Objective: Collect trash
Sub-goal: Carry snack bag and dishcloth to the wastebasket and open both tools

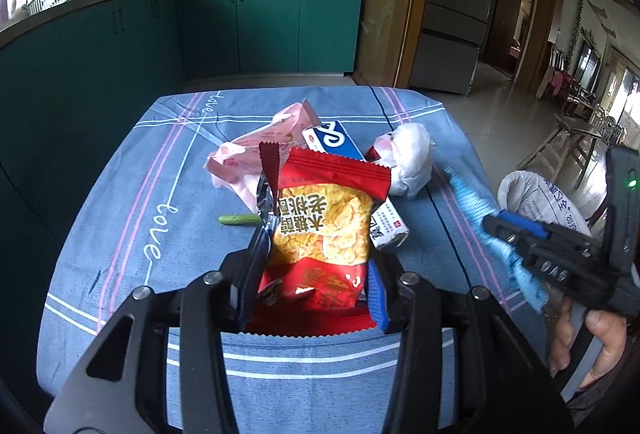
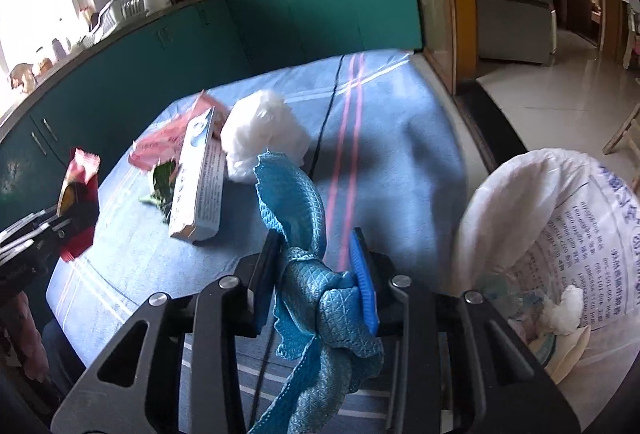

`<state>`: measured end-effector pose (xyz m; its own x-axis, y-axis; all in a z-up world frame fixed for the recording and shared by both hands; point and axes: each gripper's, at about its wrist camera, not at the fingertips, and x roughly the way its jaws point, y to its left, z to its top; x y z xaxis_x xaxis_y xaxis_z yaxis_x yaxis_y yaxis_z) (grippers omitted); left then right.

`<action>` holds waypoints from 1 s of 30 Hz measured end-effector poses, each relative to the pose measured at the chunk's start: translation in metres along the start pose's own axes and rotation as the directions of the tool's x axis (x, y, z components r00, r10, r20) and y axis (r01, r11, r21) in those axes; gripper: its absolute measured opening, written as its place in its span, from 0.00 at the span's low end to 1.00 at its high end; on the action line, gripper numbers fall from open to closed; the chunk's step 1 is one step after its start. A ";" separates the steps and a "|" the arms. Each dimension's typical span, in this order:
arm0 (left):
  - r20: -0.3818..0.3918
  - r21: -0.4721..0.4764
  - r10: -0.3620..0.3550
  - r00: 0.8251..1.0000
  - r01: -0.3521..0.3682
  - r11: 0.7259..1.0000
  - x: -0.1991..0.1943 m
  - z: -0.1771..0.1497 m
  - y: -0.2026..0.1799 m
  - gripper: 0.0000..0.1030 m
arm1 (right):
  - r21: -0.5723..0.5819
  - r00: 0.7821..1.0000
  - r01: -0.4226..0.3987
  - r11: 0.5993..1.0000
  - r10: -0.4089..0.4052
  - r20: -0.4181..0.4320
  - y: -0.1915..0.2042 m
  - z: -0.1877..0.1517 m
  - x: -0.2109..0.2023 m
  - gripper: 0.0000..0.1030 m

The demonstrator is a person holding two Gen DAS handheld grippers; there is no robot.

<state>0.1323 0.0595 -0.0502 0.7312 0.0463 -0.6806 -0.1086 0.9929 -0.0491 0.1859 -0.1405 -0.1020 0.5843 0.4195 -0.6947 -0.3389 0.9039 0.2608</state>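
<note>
On table: two wrappers, one box.

Red-and-yellow snack packet, scale-textured blue cloth, crumpled white bag, blue bench cover striped pink and white.

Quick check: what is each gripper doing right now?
Left gripper: closed on the red snack bag.
Right gripper: closed on the blue cloth.

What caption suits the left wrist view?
Left hand-held gripper grips a red snack bag above the littered table.
</note>
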 end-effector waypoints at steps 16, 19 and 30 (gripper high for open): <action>-0.110 0.076 -0.281 0.953 0.290 0.954 0.039 0.015 -0.107 0.44 | 0.375 0.960 0.169 0.911 -0.238 0.145 -0.136 -0.021 -0.084 0.35; -0.158 0.125 -0.343 0.926 0.363 0.923 0.052 0.016 -0.153 0.44 | 0.419 0.936 0.237 0.877 -0.321 0.143 -0.153 -0.030 -0.095 0.35; -0.267 0.256 -0.410 0.872 0.474 0.842 0.081 0.004 -0.243 0.75 | 0.417 0.900 0.319 0.851 -0.410 0.147 -0.157 -0.036 -0.099 0.35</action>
<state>0.2202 -0.1781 -0.0905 0.5027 -0.3956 -0.7686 0.4275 0.8866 -0.1767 0.1546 -0.3271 -0.0982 0.7731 0.0197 -0.6340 0.2052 0.9380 0.2794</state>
